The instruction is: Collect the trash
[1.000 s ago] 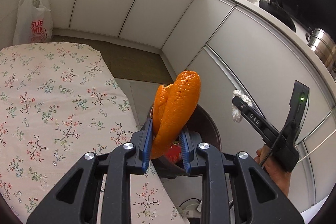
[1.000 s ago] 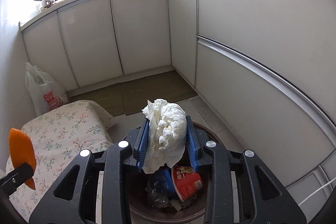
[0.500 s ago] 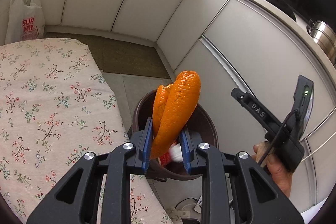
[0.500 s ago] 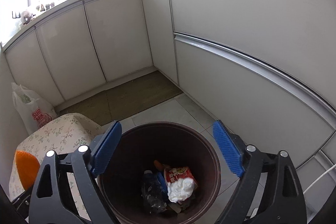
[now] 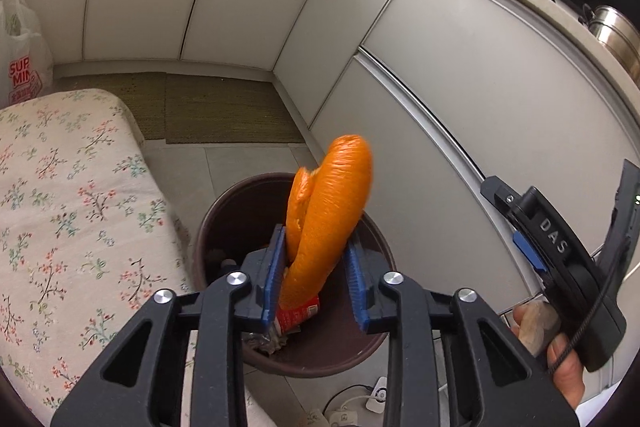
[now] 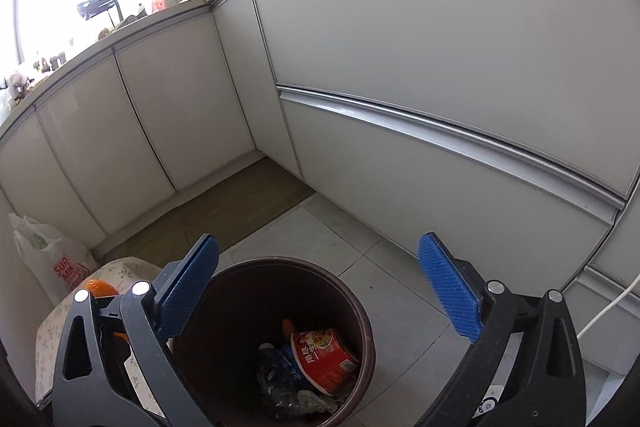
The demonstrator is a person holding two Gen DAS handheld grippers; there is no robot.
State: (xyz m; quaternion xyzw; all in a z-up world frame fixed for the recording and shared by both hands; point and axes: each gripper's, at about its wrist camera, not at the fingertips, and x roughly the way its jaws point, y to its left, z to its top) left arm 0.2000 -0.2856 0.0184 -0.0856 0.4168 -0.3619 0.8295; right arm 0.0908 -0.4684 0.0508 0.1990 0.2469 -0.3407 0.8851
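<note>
left view: the left gripper (image 5: 314, 269) hangs over the brown bin (image 5: 328, 363), its jaws have just been opening and the orange peel (image 5: 324, 223) only leans on the left pad. right view: the right gripper (image 6: 320, 287) is spread wide with nothing in it, bin (image 6: 360, 311) just below.

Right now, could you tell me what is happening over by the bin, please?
A person with a gripper in each hand is dropping trash into the brown bin on the kitchen floor. The right gripper hangs wide open and empty over it. The left gripper has an orange peel between its jaws above the bin; they have just been opening, and the right pad already looks clear of it. A red noodle cup lies inside.
</note>
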